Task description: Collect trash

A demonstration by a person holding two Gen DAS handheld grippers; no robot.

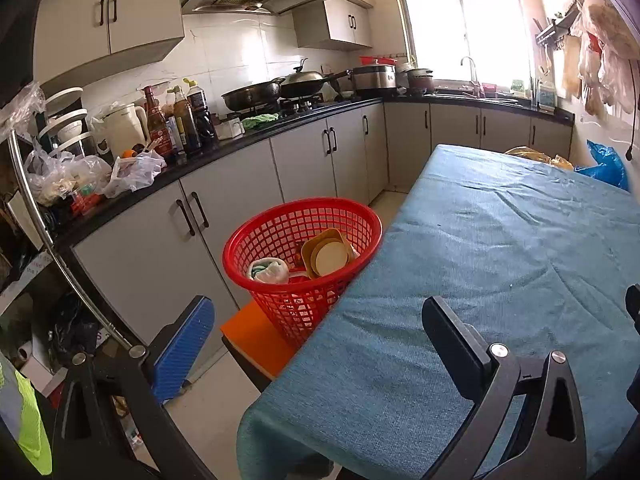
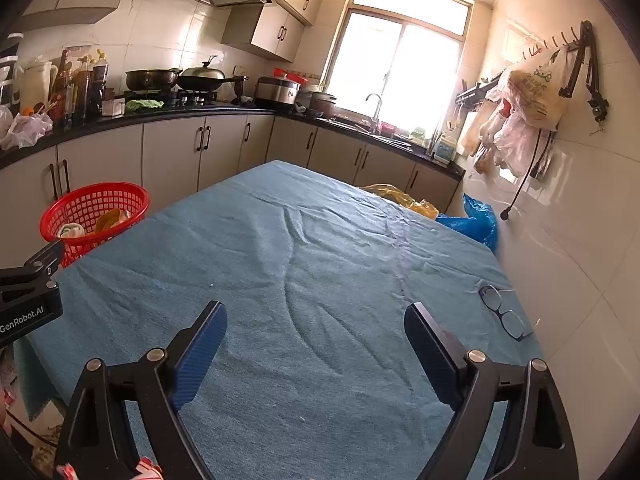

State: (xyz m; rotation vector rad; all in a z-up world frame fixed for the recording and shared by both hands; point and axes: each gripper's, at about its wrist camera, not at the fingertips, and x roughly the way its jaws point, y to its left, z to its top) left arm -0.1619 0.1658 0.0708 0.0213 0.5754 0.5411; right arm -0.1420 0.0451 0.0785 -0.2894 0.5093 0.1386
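Left wrist view: the left gripper (image 1: pixel 316 336) has its jaws spread wide with nothing between them; one blue ribbed pad (image 1: pixel 182 346) hangs over the floor, the other finger over the table's near corner. A round red plastic lattice basket (image 1: pixel 260 236) stands on an orange stool top (image 1: pixel 250 334), touching the left edge of the table covered by a wrinkled teal cloth (image 1: pixel 500 260). Inside the basket lie a tan plastic container with a round lid (image 1: pixel 328 254) and a crumpled white-and-green wrapper (image 1: pixel 268 270). Right wrist view: the right gripper (image 2: pixel 316 350) is likewise wide open and empty above the teal cloth (image 2: pixel 320 260). The cloth holds only a pair of dark-framed glasses (image 2: pixel 502 312) near the wall edge. The red basket (image 2: pixel 132 196) sits beyond the table's left edge with the trash in it. Part of the left gripper's black body (image 2: pixel 28 292) shows at the left margin.
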